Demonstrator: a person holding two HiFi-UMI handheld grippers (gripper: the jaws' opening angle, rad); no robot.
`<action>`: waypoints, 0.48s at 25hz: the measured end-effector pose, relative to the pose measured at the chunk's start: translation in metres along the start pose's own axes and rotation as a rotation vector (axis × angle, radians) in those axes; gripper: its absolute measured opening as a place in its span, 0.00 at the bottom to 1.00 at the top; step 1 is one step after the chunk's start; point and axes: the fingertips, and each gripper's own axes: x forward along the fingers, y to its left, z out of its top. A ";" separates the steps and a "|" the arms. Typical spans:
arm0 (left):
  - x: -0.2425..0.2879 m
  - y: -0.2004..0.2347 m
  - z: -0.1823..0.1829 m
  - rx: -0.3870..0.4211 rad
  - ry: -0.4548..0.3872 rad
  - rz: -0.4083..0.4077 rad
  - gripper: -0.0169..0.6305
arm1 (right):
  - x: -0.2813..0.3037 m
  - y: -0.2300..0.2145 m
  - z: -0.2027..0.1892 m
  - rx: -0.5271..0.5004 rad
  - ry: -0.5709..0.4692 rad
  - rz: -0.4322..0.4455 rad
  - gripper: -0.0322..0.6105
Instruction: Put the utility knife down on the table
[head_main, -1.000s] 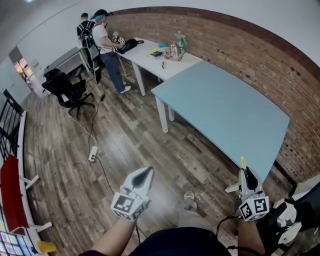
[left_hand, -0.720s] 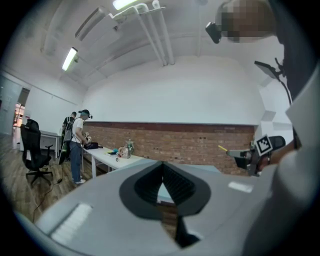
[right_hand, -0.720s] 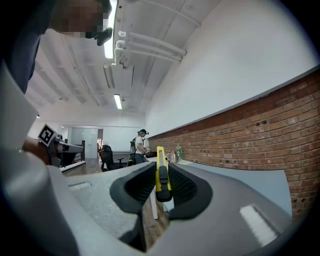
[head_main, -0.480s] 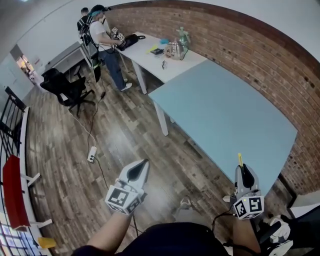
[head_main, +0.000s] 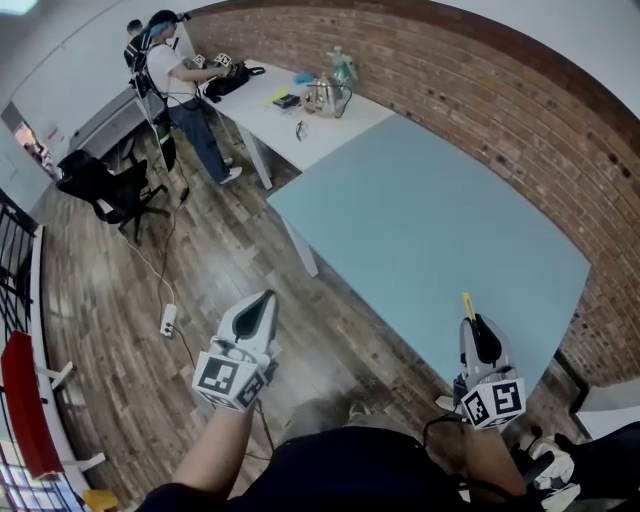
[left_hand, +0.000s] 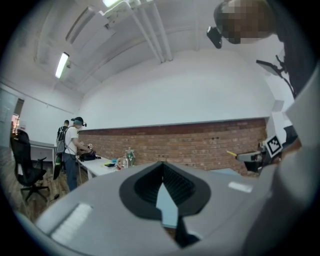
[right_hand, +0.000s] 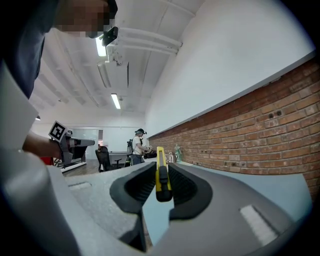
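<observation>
Right gripper (head_main: 477, 330) is clamped on the yellow utility knife (right_hand: 161, 174). The knife sits edge-on between the jaws with its tip poking out past them. It is held at the near edge of the blue table (head_main: 430, 220), not set down. Left gripper (head_main: 262, 306) has its jaws closed together with nothing in them, over the wood floor (head_main: 120, 260).

No readable text.
Only black-and-white square markers, without letters, on left gripper (head_main: 266, 300) and right gripper (head_main: 478, 324).
</observation>
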 end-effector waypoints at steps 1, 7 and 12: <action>0.007 0.001 -0.001 0.003 0.008 -0.006 0.03 | 0.004 -0.004 0.002 -0.003 0.000 -0.002 0.17; 0.045 0.025 0.002 -0.010 -0.019 -0.024 0.03 | 0.031 -0.014 0.000 -0.022 0.011 -0.032 0.17; 0.095 0.032 -0.004 -0.004 -0.021 -0.109 0.03 | 0.055 -0.024 -0.005 -0.028 0.007 -0.074 0.17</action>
